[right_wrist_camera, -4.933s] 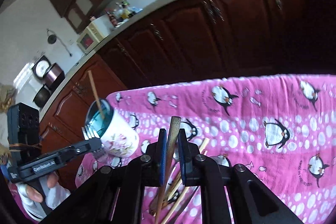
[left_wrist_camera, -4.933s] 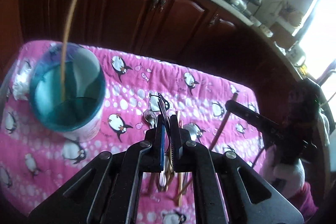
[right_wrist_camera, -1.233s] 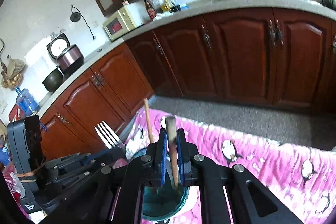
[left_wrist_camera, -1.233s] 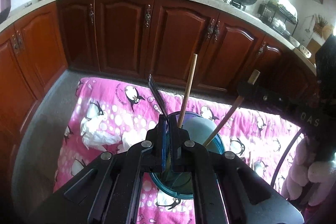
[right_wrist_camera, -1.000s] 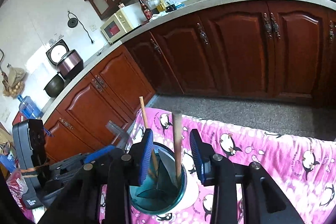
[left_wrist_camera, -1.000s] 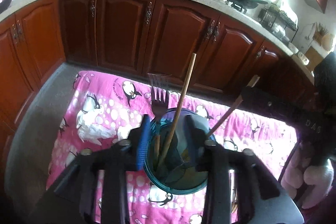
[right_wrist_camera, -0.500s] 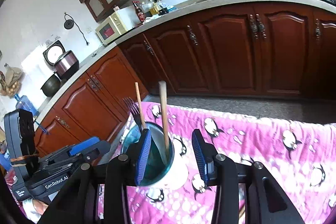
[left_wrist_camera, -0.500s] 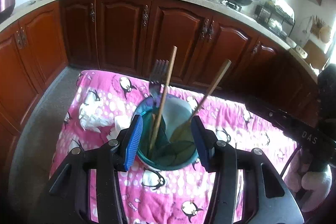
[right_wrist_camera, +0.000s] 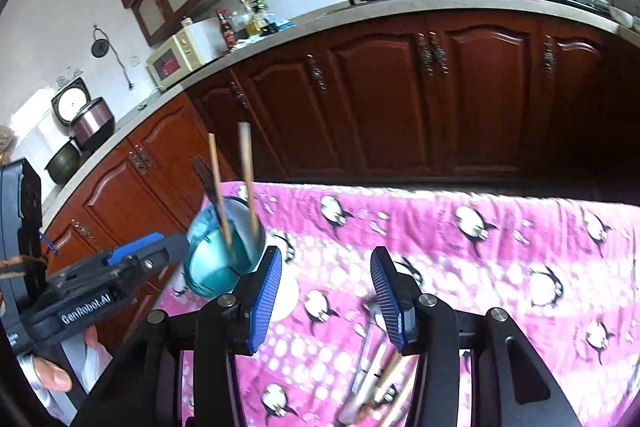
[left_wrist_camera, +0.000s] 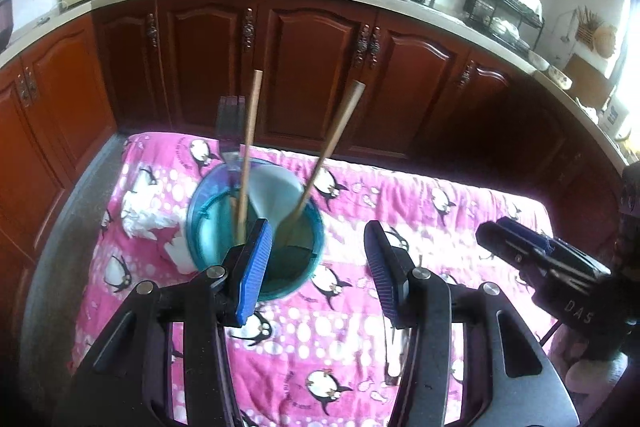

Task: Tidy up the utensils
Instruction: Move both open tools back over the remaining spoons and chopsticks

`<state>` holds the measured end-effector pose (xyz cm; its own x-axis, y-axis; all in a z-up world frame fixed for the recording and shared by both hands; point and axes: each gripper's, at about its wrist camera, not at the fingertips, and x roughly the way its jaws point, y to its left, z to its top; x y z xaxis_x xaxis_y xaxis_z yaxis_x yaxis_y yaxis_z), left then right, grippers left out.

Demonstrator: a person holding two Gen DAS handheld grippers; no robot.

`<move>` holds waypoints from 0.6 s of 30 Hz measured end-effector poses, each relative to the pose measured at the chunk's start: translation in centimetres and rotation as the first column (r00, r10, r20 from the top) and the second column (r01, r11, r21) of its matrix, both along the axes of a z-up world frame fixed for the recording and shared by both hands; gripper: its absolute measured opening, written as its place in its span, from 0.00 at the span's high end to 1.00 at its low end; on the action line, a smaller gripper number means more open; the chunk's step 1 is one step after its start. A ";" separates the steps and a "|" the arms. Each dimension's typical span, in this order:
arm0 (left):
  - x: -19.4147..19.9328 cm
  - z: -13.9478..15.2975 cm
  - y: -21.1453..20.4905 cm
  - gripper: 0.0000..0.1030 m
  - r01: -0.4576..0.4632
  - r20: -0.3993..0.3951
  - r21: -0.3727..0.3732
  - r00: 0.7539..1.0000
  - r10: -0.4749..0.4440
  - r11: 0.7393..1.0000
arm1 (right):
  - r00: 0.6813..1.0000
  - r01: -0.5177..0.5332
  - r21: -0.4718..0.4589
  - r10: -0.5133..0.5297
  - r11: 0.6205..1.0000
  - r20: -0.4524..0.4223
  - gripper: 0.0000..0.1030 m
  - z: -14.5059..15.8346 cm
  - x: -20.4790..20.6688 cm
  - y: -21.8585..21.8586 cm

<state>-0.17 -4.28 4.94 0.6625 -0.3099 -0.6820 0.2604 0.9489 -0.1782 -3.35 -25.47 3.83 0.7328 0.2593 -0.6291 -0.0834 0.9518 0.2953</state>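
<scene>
A white cup with a teal inside stands on the pink penguin cloth at the left. In it stand a fork, tines up, and two wooden sticks. My left gripper is open and empty, above and to the right of the cup. My right gripper is open and empty, right of the cup. Loose utensils lie on the cloth below the right gripper, partly hidden by its fingers. One utensil shows beside the left gripper's right finger.
The cloth covers a low table before dark red kitchen cabinets. The right gripper's body shows at the right of the left wrist view. The left gripper's body shows at the left of the right wrist view.
Both grippers have opened and let go: the fork and the wooden stick now stand in the cup. Both grippers have since drawn back and moved right, away from the cup.
</scene>
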 end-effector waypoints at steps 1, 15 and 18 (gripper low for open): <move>-0.2 0.0 -0.4 0.54 0.005 0.002 0.003 1.000 -0.005 1.000 | 1.000 0.007 0.000 -0.007 1.000 -0.005 0.57 -0.2 -0.3 -0.4; -1.3 -3.9 -5.1 0.46 0.107 -0.100 0.022 0.989 -0.105 0.994 | 0.979 0.130 0.014 -0.126 0.991 -0.163 0.56 -6.7 -3.6 -8.2; -1.4 -5.7 -6.1 0.46 0.130 -0.140 0.028 0.982 -0.125 0.991 | 0.970 0.136 0.040 -0.125 0.990 -0.208 0.56 -8.7 -3.6 -9.0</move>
